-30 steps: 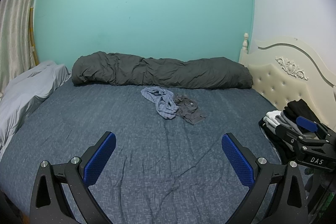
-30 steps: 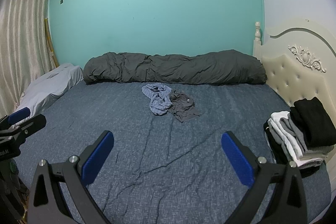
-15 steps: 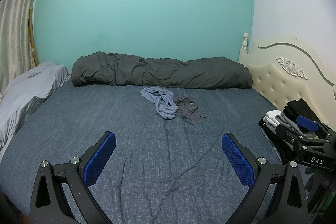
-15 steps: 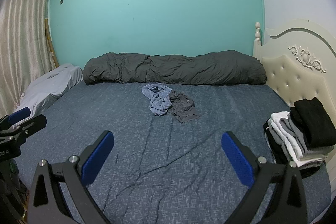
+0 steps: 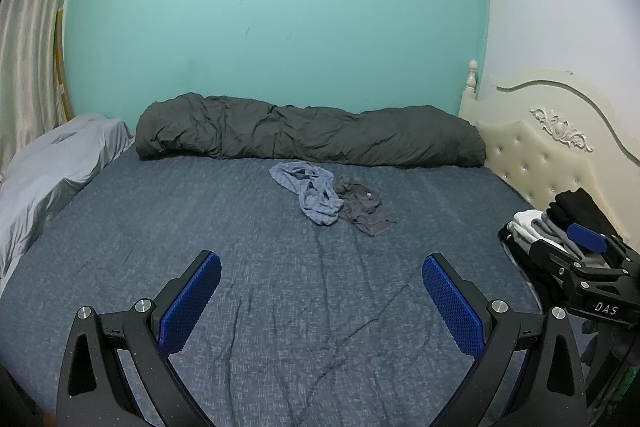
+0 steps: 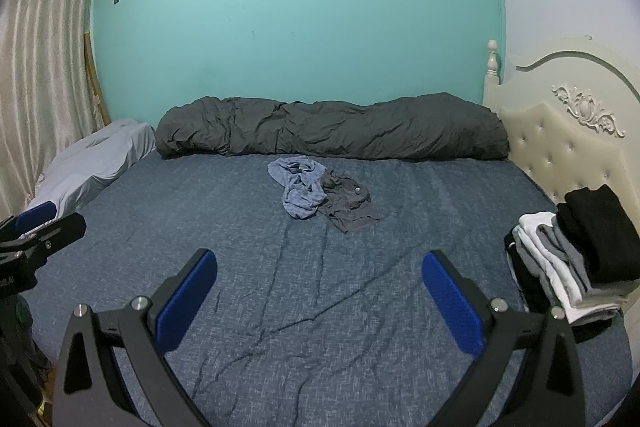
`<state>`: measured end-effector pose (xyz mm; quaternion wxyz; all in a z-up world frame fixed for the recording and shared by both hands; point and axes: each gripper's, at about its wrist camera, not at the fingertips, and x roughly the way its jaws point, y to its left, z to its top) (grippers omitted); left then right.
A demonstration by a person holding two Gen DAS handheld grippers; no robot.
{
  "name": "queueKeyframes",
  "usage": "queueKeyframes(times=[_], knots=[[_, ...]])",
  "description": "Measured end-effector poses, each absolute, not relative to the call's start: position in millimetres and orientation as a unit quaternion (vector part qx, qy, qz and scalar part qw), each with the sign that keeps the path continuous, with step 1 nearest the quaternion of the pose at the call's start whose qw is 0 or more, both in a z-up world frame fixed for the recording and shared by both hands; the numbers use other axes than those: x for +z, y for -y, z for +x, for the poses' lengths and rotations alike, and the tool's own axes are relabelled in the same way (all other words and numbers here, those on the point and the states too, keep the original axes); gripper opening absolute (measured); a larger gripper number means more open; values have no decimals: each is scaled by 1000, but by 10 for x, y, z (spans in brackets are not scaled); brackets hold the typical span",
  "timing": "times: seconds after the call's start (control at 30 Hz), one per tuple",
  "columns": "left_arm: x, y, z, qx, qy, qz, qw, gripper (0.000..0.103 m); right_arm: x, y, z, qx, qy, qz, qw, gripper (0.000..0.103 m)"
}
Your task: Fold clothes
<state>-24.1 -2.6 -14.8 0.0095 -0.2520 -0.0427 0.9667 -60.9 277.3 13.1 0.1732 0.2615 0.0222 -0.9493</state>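
Unfolded garments (image 6: 320,193) on bed: two, one blue (image 6: 298,189), one dark grey (image 6: 346,205), touching. Folded stack (image 6: 572,259): one; item count cannot be told. Rolled duvet (image 6: 332,133): one. Pillow (image 6: 96,159): one. Headboard (image 6: 560,131): one. Curtain (image 6: 44,67): one. Grippers: two.

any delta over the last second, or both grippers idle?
No visible change. Left gripper and right gripper hold open and empty over the blue-grey bedsheet; crumpled light-blue garment, dark-grey garment and folded stack lie as before.
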Motion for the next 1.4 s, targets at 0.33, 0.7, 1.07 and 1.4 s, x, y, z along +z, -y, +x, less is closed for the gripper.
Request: queueKeyframes(times=[0.33,0.7,1.07,1.4], knots=[[-787,233,-849,960,61,-274,-9,103,-513,-2547,-1374,-918,-1,337,210,103],[-1893,558,-1577,940,105,-322,-41,103,-1333,-2115,-2361,-893,-11,395,214,103],[-2764,691,-1944,930,135,-336,-56,103,-2245,-2118,-3584,-877,-5,443,185,72],[-3122,747,-1980,922,129,-361,-62,103,-2811,-2026,-4602,-879,3,452,150,71]])
